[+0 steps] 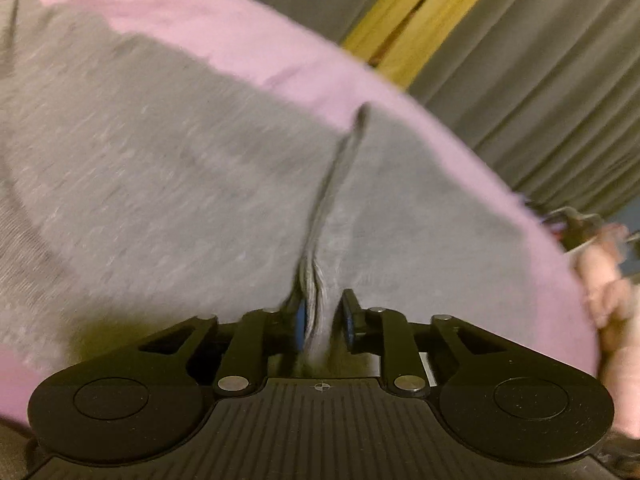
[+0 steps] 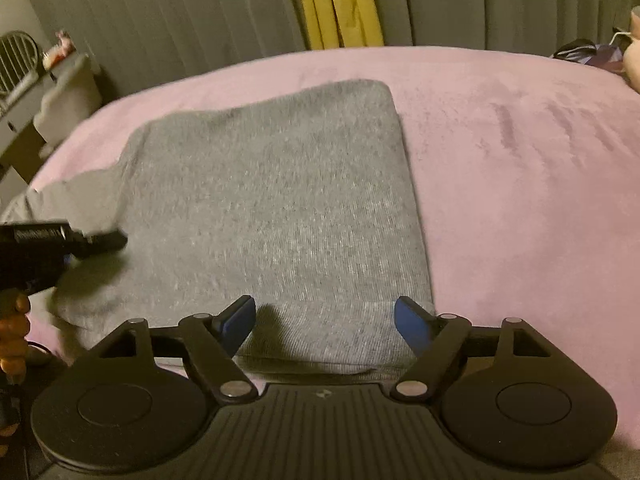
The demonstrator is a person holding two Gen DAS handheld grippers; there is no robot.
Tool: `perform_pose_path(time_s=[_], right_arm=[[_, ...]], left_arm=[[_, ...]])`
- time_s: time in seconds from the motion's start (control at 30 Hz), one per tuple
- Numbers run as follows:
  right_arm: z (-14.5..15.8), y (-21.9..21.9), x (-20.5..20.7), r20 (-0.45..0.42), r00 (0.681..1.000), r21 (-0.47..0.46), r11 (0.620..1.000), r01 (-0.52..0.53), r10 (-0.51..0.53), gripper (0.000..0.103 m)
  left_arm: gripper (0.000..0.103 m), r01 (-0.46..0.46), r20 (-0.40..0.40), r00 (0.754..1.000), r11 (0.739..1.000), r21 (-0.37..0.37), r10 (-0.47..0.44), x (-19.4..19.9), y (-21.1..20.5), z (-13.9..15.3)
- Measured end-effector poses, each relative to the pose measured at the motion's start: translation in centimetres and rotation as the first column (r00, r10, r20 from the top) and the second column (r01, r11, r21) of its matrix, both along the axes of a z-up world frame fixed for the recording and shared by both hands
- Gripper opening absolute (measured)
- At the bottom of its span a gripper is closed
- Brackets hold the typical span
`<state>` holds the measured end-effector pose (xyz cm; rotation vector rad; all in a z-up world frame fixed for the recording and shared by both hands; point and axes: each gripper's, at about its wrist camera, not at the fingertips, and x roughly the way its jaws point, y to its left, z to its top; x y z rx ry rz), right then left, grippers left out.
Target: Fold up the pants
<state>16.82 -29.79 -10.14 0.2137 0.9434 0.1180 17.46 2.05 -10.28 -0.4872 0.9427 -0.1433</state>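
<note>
Grey knit cloth is pinched between the narrow jaws of the left hand-held gripper (image 1: 322,322): a bunched edge of the pants (image 2: 280,208). The right hand-held gripper (image 2: 325,322) stands wide, holding nothing, its fingertips just over the near hem. From the right wrist view the pants lie straight ahead as a folded rectangle, long axis running away from the gripper, with loose cloth spilling to the left side where the left hand-held gripper grips it. The left hand is therefore judged nearer to the unfolded part. The pants rest on a pink blanket (image 2: 520,168) covering a bed. Behind it hang grey curtains (image 2: 160,12) with a yellow strip (image 2: 336,4) between them.
</note>
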Motion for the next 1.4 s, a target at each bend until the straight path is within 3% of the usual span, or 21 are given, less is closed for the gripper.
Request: perform_pose_path(time_s=[0.07, 0.13, 0.2, 0.23, 0.33, 0.4, 0.43, 0.5, 0.57, 0.63, 0.77, 1.1, 1.23, 1.33, 1.4], right_arm=[[0.2, 0.0, 0.0, 0.017, 1.0, 0.003, 1.0, 0.001, -0.001, 0.077], [0.6, -0.3, -0.4, 0.059, 0.998, 0.009, 1.0, 0.018, -0.018, 0.077], [1.0, -0.7, -0.9, 0.102, 0.994, 0.017, 0.999, 0.045, -0.047, 0.075], [1.1, -0.9, -0.9, 0.117, 0.991, 0.023, 0.998, 0.054, -0.056, 0.066], [1.5, -0.6, -0.3, 0.147, 0.988, 0.004, 0.999, 0.053, -0.053, 0.048], [1.2, -0.1, 0.8, 0.14, 0.989, -0.049, 0.998, 0.05, -0.042, 0.044], [0.9, 0.0, 1.3, 0.134, 0.99, -0.055, 0.998, 0.041, -0.034, 0.044], [0.1, 0.0, 2.7, 0.095, 0.995, -0.061, 0.998, 0.033, -0.027, 0.044], [-1.1, -0.1, 4.2, 0.049, 0.998, -0.062, 0.997, 0.044, -0.041, 0.044], [-1.2, 0.0, 5.0, 0.073, 0.997, -0.08, 0.996, 0.045, -0.039, 0.043], [-1.0, 1.4, 7.5, 0.09, 0.996, -0.172, 0.985, 0.011, 0.005, 0.044], [-0.8, 2.3, 13.9, 0.132, 0.991, -0.216, 0.976, 0.039, -0.011, 0.047], [-0.3, 3.5, 14.8, 0.134, 0.991, -0.239, 0.969, 0.062, -0.03, 0.048], [0.2, 5.7, 13.6, 0.141, 0.988, -0.212, 0.977, -0.027, 0.057, 0.048], [0.3, 7.9, 11.9, 0.135, 0.979, -0.183, 0.975, -0.126, 0.152, 0.048]], left_arm=[[0.032, -0.02, 0.04, 0.999, 1.0, 0.017, 0.019, -0.5, -0.1, 0.9], [0.044, -0.052, 0.125, 0.991, 0.997, 0.06, 0.044, -1.6, 0.0, 2.1], [0.047, -0.083, 0.194, 0.979, 0.993, 0.079, 0.066, -2.4, -0.2, 3.0], [0.05, -0.084, 0.219, 0.974, 0.993, 0.084, 0.064, -2.6, -0.5, 3.3], [0.053, -0.024, 0.269, 0.963, 0.997, 0.079, 0.002, -3.1, -1.9, 3.7], [0.057, 0.052, 0.289, 0.955, 0.996, 0.07, -0.07, -3.6, -2.7, 3.4], [0.064, 0.094, 0.297, 0.949, 0.993, 0.069, -0.11, -3.8, -3.1, 3.2], [0.07, 0.14, 0.286, 0.945, 0.986, 0.087, -0.16, -3.5, -4.1, 2.8], [0.069, 0.151, 0.23, 0.956, 0.979, 0.139, -0.18, -2.9, -5.0, 1.8], [0.066, 0.149, 0.186, 0.965, 0.971, 0.185, -0.184, -2.3, -5.6, 1.0], [0.067, 0.146, 0.186, 0.965, 0.97, 0.196, -0.183, -2.5, -5.8, 0.5], [0.068, 0.124, 0.183, 0.973, 0.987, 0.101, -0.141, -2.2, -4.9, 0.4], [0.067, 0.101, 0.174, 0.979, 0.995, 0.018, -0.103, -2.0, -3.5, 0.5], [0.07, 0.066, 0.179, 0.982, 0.997, -0.043, -0.057, -2.2, -2.1, 1.0], [0.073, 0.001, 0.193, 0.981, 0.999, -0.043, 0.007, -2.7, -0.9, 1.9]])
